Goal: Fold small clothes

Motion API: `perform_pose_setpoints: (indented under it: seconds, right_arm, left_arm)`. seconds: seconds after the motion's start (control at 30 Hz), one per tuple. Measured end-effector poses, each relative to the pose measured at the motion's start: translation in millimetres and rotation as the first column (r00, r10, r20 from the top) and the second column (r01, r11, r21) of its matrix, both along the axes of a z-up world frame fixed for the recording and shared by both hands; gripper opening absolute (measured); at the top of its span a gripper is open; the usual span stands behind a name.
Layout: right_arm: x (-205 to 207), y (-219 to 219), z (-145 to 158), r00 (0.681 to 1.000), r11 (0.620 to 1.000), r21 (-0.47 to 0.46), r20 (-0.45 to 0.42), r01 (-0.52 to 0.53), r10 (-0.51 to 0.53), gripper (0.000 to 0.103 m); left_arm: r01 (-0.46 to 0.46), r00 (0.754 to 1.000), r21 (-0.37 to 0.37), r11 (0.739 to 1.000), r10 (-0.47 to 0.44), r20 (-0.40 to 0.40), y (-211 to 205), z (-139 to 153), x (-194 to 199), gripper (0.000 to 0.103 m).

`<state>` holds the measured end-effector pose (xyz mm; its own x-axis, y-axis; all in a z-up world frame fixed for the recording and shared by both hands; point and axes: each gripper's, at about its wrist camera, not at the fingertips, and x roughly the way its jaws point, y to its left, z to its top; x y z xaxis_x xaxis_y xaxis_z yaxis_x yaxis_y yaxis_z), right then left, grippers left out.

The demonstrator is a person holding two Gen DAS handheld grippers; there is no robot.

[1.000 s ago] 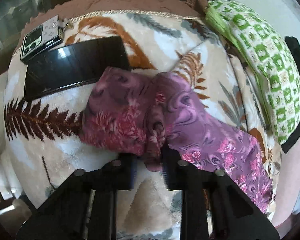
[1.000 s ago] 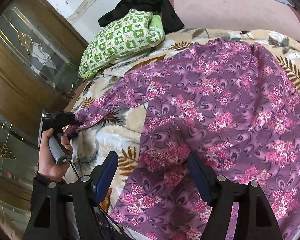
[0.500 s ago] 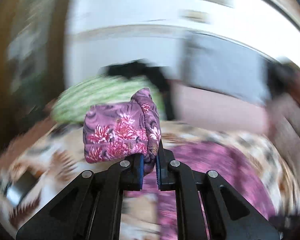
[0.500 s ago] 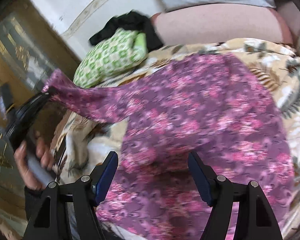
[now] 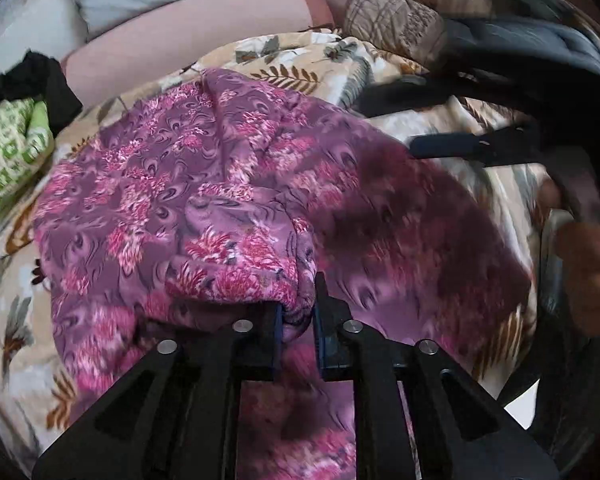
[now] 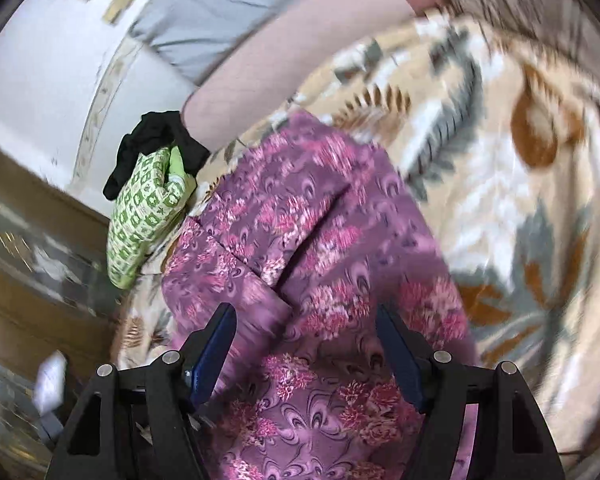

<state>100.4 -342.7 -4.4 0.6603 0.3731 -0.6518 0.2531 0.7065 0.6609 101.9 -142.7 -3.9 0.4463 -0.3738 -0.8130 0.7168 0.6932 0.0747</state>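
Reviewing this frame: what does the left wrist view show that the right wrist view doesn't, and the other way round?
Only the left wrist view shows the left hand-held gripper shut on a bunched sleeve end of the purple floral garment, plus a brown quilted cushion and the person's hand at the right edge. Only the right wrist view shows the right hand-held gripper open above the garment, and the wooden glass-panelled furniture on the left. Both show the garment on the leaf-print blanket, the green patterned pillow and the black cloth on it.
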Motion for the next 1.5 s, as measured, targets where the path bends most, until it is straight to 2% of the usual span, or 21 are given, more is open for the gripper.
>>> perform_pose_setpoints:
  seconds: [0.07, 0.17, 0.3, 0.37, 0.47, 0.57, 0.63, 0.67, 0.7, 0.73, 0.77, 0.8, 0.87, 0.93, 1.07, 1.1, 1.2, 1.27, 1.33, 1.4, 1.5]
  right_arm:
    - [5.0, 6.8, -4.8, 0.999, 0.999, 0.035, -0.006, -0.039, 0.039, 0.07]
    - [17.0, 23.2, -6.7, 0.993, 0.992, 0.033, -0.016, -0.119, 0.12, 0.07]
    - [32.6, 44.1, -8.9, 0.982, 0.982, -0.008, -0.038, -0.186, 0.186, 0.07]
    - [33.7, 46.1, -8.2, 0.982, 0.983, -0.03, -0.058, -0.182, 0.18, 0.07]
    - [22.8, 38.8, 4.4, 0.987, 0.986, -0.039, -0.02, -0.16, 0.159, 0.07]
    - [11.2, 41.5, -0.6, 0.982, 0.975, -0.136, -0.102, -0.175, 0.162, 0.07]
    - [3.0, 51.7, -17.0, 0.966, 0.954, -0.196, -0.175, -0.226, 0.193, 0.069]
    - [0.1, 54.4, -23.5, 0.96, 0.946, -0.219, -0.199, -0.238, 0.196, 0.063]
    - [-2.9, 58.7, -32.7, 0.953, 0.935, -0.242, -0.225, -0.258, 0.205, 0.039]
    - [-4.7, 61.3, -37.9, 0.95, 0.925, -0.276, -0.243, -0.263, 0.197, 0.023]
    - [-6.9, 62.9, -37.7, 0.953, 0.915, -0.312, -0.244, -0.254, 0.181, 0.02]
    - [-9.4, 62.6, -31.8, 0.957, 0.919, -0.307, -0.225, -0.248, 0.183, 0.009]
    - [-16.4, 62.3, -16.2, 0.964, 0.925, -0.294, -0.188, -0.239, 0.189, 0.008]
    - [-24.0, 66.7, -7.6, 0.956, 0.911, -0.313, -0.2, -0.27, 0.215, 0.007]
    - [-26.4, 66.7, -38.9, 0.929, 0.896, -0.312, -0.294, -0.315, 0.224, 0.008]
    - [-27.7, 63.3, -38.3, 0.938, 0.911, -0.295, -0.277, -0.29, 0.209, 0.008]
    - [-38.1, 55.8, -8.4, 0.967, 0.937, -0.263, -0.165, -0.231, 0.192, 0.012]
    - [-48.3, 49.9, 16.9, 0.982, 0.94, -0.286, -0.091, -0.186, 0.167, 0.021]
    - [-54.8, 42.3, 42.1, 0.988, 0.946, -0.289, -0.009, -0.15, 0.154, 0.072]
    - [-56.7, 36.4, 68.0, 0.984, 0.942, -0.317, 0.095, -0.115, 0.152, 0.088]
    - [-27.3, 38.8, 95.8, 0.978, 0.928, -0.354, 0.121, -0.119, 0.172, 0.09]
  left_arm:
    - [0.014, 1.0, -0.035, 0.999, -0.014, -0.019, 8.5, 6.6, -14.4, 0.037]
    - [-0.006, 0.999, -0.104, 0.995, 0.002, -0.047, 21.6, 13.0, -34.2, 0.048]
    - [-0.109, 0.989, -0.13, 0.985, 0.094, -0.114, 42.0, 7.2, -33.5, 0.048]
    - [-0.183, 0.973, -0.117, 0.976, 0.162, -0.167, 51.0, -3.1, -24.1, 0.048]
    - [-0.264, 0.948, -0.129, 0.956, 0.232, -0.216, 64.6, -5.7, -14.9, 0.048]
    - [-0.323, 0.918, -0.164, 0.932, 0.267, -0.292, 73.5, -9.3, -3.1, 0.048]
    - [-0.362, 0.898, -0.151, 0.92, 0.3, -0.323, 75.4, -14.9, 5.4, 0.048]
    - [-0.375, 0.889, -0.137, 0.917, 0.314, -0.333, 76.5, -19.3, 7.6, 0.048]
    - [-0.383, 0.885, -0.129, 0.915, 0.324, -0.334, 78.3, -22.9, 9.7, 0.048]
    - [-0.397, 0.88, -0.116, 0.911, 0.341, -0.33, 79.9, -25.4, 10.7, 0.048]
    - [-0.42, 0.868, -0.095, 0.903, 0.369, -0.332, 83.5, -28.3, 13.9, 0.048]
    - [-0.429, 0.862, -0.095, 0.898, 0.375, -0.34, 86.9, -28.7, 15.1, 0.048]
    - [-0.444, 0.859, -0.119, 0.888, 0.384, -0.34, 95.8, -25.4, 15.4, 0.048]
    - [-0.445, 0.863, -0.125, 0.887, 0.388, -0.324, 100.9, -22.9, 13.0, 0.048]
    - [-0.478, 0.837, -0.095, 0.873, 0.421, -0.349, 108.7, -31.5, 19.6, 0.048]
    - [-0.486, 0.832, -0.093, 0.869, 0.427, -0.355, 110.6, -30.4, 20.9, 0.048]
    - [-0.487, 0.842, -0.124, 0.865, 0.426, -0.331, 118.3, -10.2, 18.9, 0.048]
    - [-0.482, 0.852, -0.159, 0.862, 0.418, -0.315, 126.6, 10.7, 22.1, 0.048]
    - [-0.502, 0.846, -0.169, 0.848, 0.441, -0.301, 135.7, 26.6, 31.5, 0.048]
    - [-0.538, 0.827, -0.178, 0.824, 0.475, -0.301, 147.4, 44.1, 51.4, 0.049]
    - [-0.589, 0.797, -0.192, 0.785, 0.524, -0.299, 162.2, 63.3, 87.2, 0.054]
